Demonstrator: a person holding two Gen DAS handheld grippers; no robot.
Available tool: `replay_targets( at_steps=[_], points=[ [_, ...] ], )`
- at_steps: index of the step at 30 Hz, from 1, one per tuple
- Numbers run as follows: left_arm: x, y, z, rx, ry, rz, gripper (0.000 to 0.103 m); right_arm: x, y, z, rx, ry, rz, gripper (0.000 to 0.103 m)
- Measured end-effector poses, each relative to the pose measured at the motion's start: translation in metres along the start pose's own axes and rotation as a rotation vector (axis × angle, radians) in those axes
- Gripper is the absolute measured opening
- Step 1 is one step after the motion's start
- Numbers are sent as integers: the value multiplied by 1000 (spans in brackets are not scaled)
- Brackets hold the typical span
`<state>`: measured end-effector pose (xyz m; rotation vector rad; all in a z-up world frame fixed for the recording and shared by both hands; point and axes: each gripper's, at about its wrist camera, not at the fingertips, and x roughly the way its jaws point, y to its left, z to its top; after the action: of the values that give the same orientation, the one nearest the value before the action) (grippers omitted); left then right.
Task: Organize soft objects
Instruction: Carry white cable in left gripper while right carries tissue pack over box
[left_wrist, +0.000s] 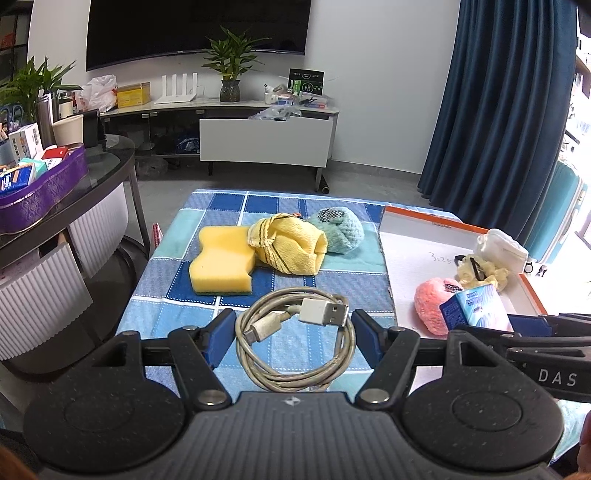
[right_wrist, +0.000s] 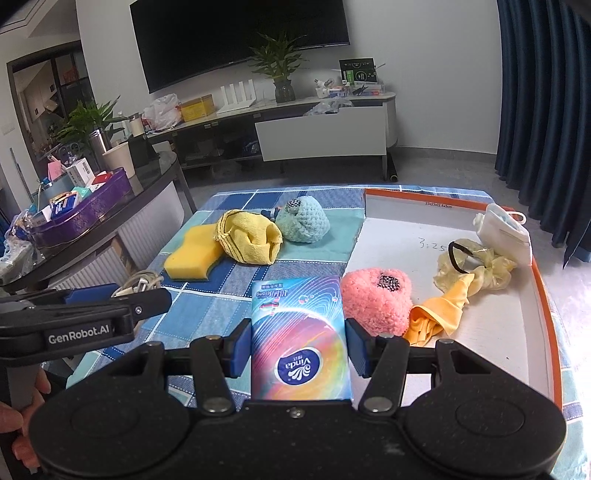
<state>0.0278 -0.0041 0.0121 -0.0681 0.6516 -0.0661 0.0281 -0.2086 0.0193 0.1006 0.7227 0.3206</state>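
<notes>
Right gripper (right_wrist: 298, 349) clamps a rainbow "Vinda" tissue pack (right_wrist: 300, 338); at nine o'clock, "GenRobot.AI" left gripper (left_wrist: 292, 338) pinches a coiled cable (left_wrist: 295, 341).

Glossy plastic-wrapped tissue pack (right_wrist: 301, 332), porous foam sponge (left_wrist: 221, 260), fuzzy pink plush (right_wrist: 376, 299), woven checked tablecloth (left_wrist: 184, 314)

Bare tray floor (right_wrist: 495, 332) lies open at the near right — pink ball (right_wrist: 375, 299), scrunchie (right_wrist: 476, 269) and mask (right_wrist: 506, 236) crowd its far side.
</notes>
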Motion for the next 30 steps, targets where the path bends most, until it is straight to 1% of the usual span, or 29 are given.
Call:
replay_targets(
  at_steps=[10, 30],
  points=[
    [-9, -9, -1, 15, -13, -6, 69, -14, -4, -4, 9, -26, -14, 64],
    [-17, -38, -2, 56, -28, -65, 69, -42, -24, -9, 45, -72, -56, 64]
  ],
)
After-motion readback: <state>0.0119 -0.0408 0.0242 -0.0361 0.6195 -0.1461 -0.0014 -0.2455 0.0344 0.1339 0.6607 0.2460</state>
